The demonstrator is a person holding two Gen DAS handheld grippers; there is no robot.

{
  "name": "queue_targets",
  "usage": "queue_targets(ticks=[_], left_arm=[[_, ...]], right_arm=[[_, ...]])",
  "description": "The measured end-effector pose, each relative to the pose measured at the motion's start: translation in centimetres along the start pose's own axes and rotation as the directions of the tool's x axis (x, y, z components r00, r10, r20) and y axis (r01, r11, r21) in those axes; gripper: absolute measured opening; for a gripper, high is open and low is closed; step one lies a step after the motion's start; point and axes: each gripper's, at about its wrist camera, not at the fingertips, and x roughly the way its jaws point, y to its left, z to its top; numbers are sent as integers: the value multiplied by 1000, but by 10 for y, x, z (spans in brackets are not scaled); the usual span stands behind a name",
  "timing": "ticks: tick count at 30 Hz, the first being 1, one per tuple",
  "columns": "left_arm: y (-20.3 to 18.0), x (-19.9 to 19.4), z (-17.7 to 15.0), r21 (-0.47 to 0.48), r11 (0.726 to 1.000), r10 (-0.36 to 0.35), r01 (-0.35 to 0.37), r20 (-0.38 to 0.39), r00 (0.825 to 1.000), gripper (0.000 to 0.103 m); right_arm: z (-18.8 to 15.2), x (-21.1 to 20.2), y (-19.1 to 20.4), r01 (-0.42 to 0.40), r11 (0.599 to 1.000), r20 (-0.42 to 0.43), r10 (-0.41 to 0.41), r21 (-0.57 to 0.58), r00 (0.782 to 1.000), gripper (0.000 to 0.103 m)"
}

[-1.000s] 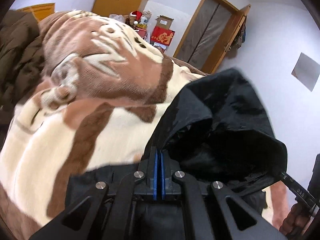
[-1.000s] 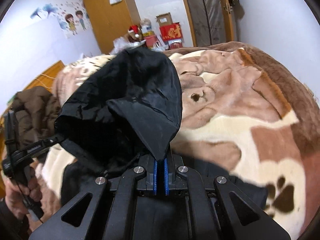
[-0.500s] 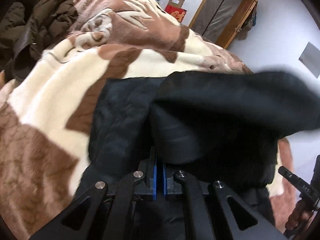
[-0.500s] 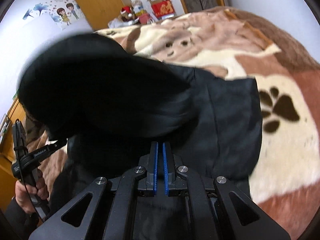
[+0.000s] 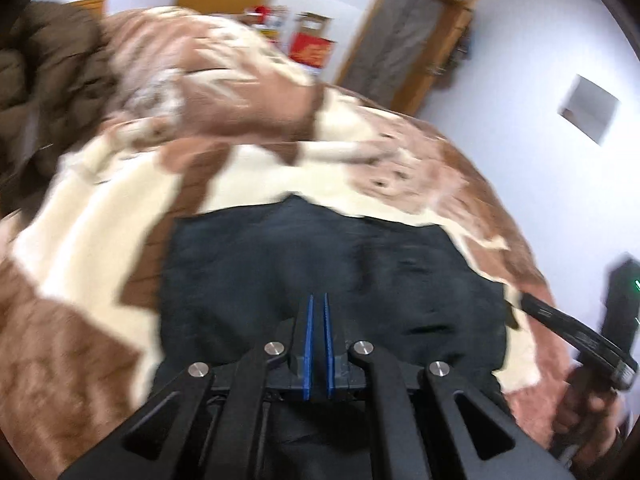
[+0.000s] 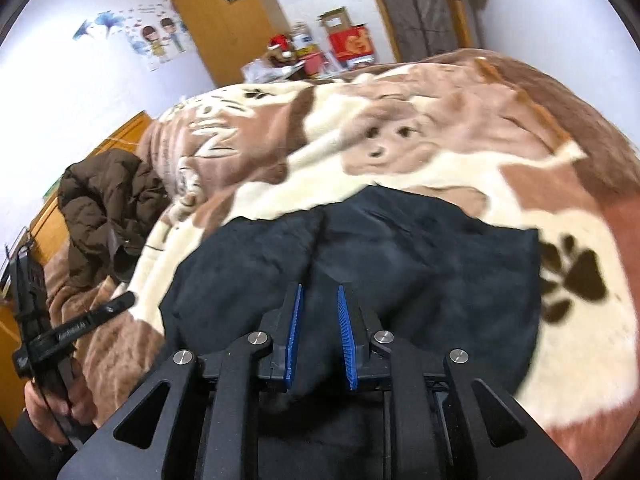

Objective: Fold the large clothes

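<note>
Left wrist view: left gripper [image 5: 317, 304] with blue pads nearly together, nothing clamped, above the black garment [image 5: 340, 272] lying flat on the brown-and-cream blanket [image 5: 100, 220] (blurred).

Right wrist view: right gripper [image 6: 319, 294] just opening, jaws parted, gripping nothing, over the same garment [image 6: 400, 260]; brown jacket [image 6: 108, 192] heaped at left.

Lighting even, bright, diffuse; no glare, no hard shadows. Left wrist view heavily motion-blurred (blanket [image 5: 120, 208] smeared). Right wrist view sharper. Fisheye bending, dark vignette at edges.
</note>
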Motion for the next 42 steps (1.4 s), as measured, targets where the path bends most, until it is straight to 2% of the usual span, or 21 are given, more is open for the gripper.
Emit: queue_targets(ticks=[3,5,8,11,15,18,21,25,27,29,32,34,37,40,42], left_arm=[[-13,30,-18,52,999,2,1,-71,997,9],[-9,52,-40,60,998,31,-23,-136,990,9],[1,83,-71,105,989,121,-101,-210,970,9],[6,95,-84,128,984,147,-123,-208,967,10],[6,110,-79,135,979,177,-150,-217,960,10],[4,109,-73,109,981,181,-158,-243,953,10],[2,83,-69,92,985,160,-143,-222,962,10],[0,44,-66,74,991,122,-111,-151,981,10],[-6,36,-63,67,995,87,-79,-126,988,10],[-12,42,-68,88,994,71,-60,-138,988,10],[-7,76,-75,88,992,105,-88,-222,969,10],[2,94,-78,84,990,133,-115,-255,958,10],[8,91,-74,62,993,112,-99,-254,961,10],[6,73,-67,78,993,107,-92,-230,967,10],[6,55,-60,85,994,88,-73,-189,978,10]], right_arm=[[-28,42,-4,34,999,-129,-35,-8,991,19],[-54,63,-14,64,998,-192,-63,-5,979,19],[-75,77,-25,57,998,-207,-53,15,977,19],[-79,88,-30,64,998,-202,-58,24,978,19],[-77,98,-32,79,997,-207,-74,19,975,19],[-73,85,-27,95,995,-228,-86,27,970,19],[-71,50,-14,89,996,-158,-89,-7,983,19],[-70,14,4,-3,1000,-51,2,-19,999,19],[-72,24,13,-39,998,-77,36,-40,996,19],[-81,49,13,-43,998,-142,37,-36,989,19],[-97,96,3,18,1000,-263,-16,2,965,19],[-102,104,-5,4,1000,-256,2,23,967,15],[-96,90,2,16,1000,-252,-15,5,968,17],[-80,46,10,-29,999,-162,22,-41,987,18],[-63,22,10,-26,997,-73,21,-66,997,18]])
